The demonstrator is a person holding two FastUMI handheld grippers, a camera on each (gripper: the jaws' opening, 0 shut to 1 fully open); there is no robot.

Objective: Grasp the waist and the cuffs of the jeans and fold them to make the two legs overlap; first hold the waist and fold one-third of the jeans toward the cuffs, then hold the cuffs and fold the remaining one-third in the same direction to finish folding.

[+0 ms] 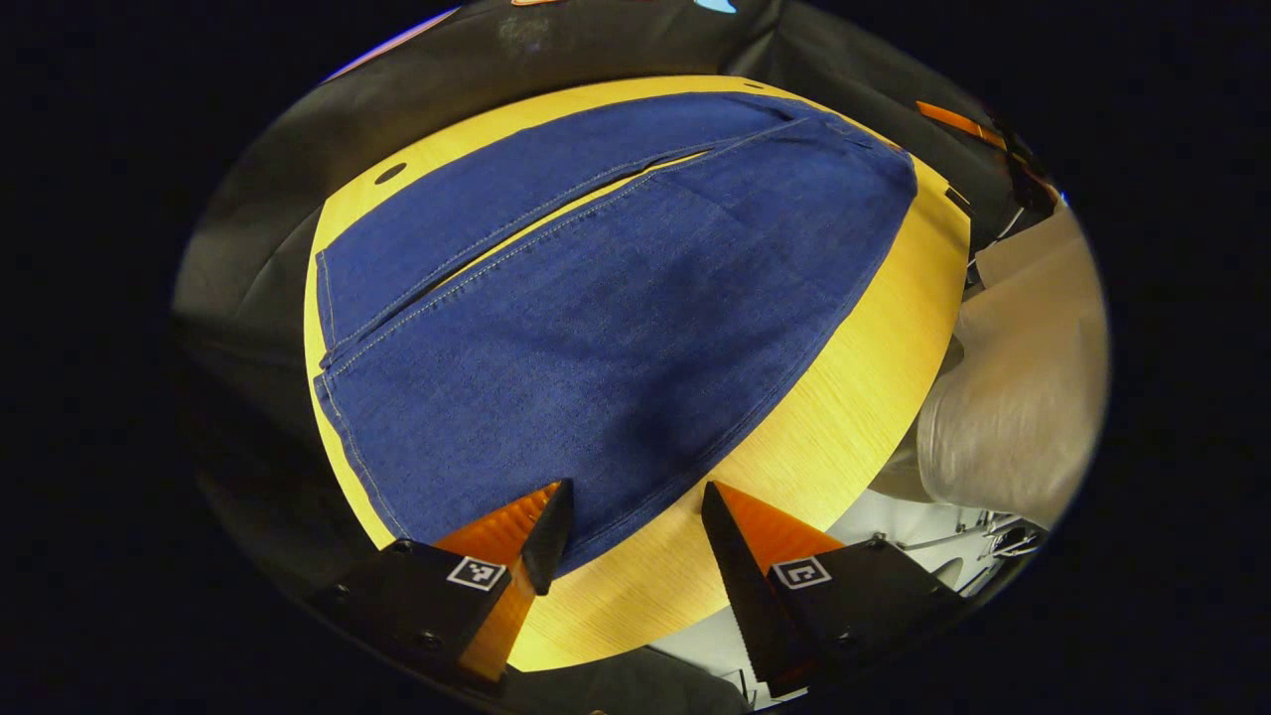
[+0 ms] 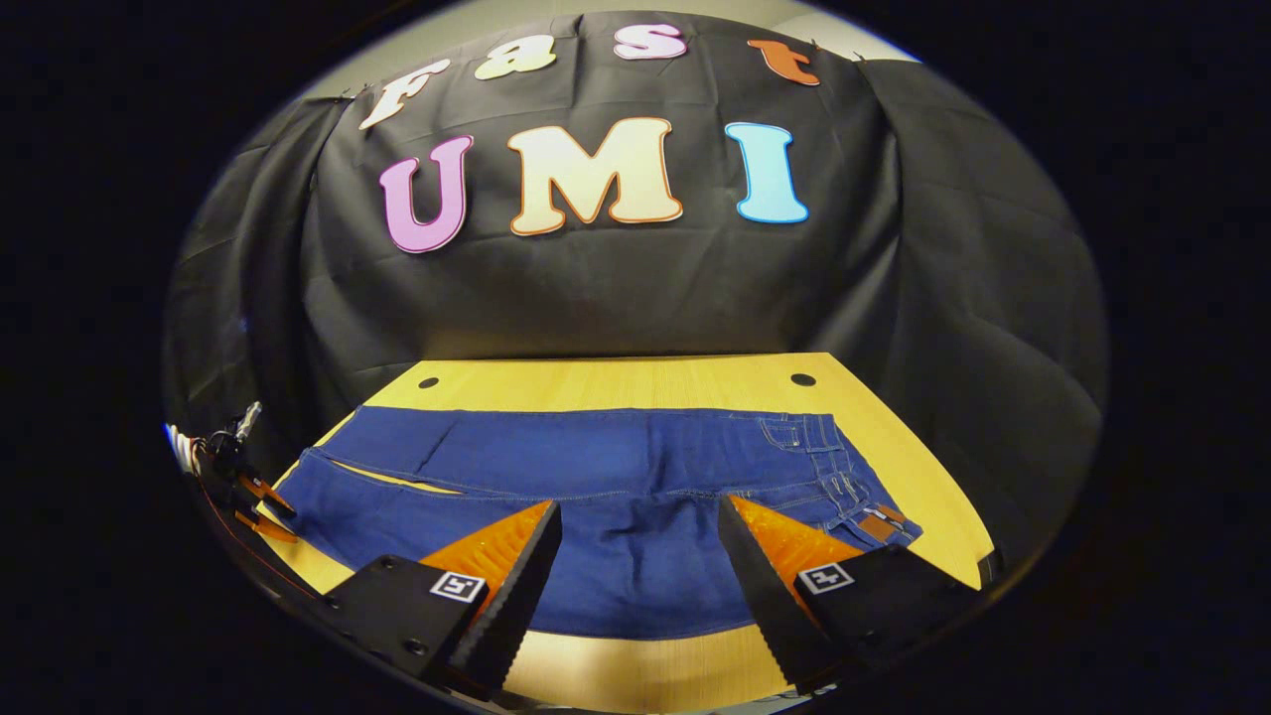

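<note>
— Anything obscured?
— The jeans (image 2: 616,497) hem edge is cut off behind the right gripper (image 2: 640,541).
— Jaws?
— Both spread wide, empty; left gripper (image 1: 631,516) above the cuffs.
— Surface?
— Wooden table (image 2: 616,382), jeans flat.

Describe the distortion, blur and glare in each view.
Left gripper view: fisheye bends the yellow wooden table into a dome, the blue denim jeans bulge, a pale sleeve at right is blurred, and warm glare lies on the table edge. Right gripper view: sharp, evenly lit, with the table's near edge curved.
</note>
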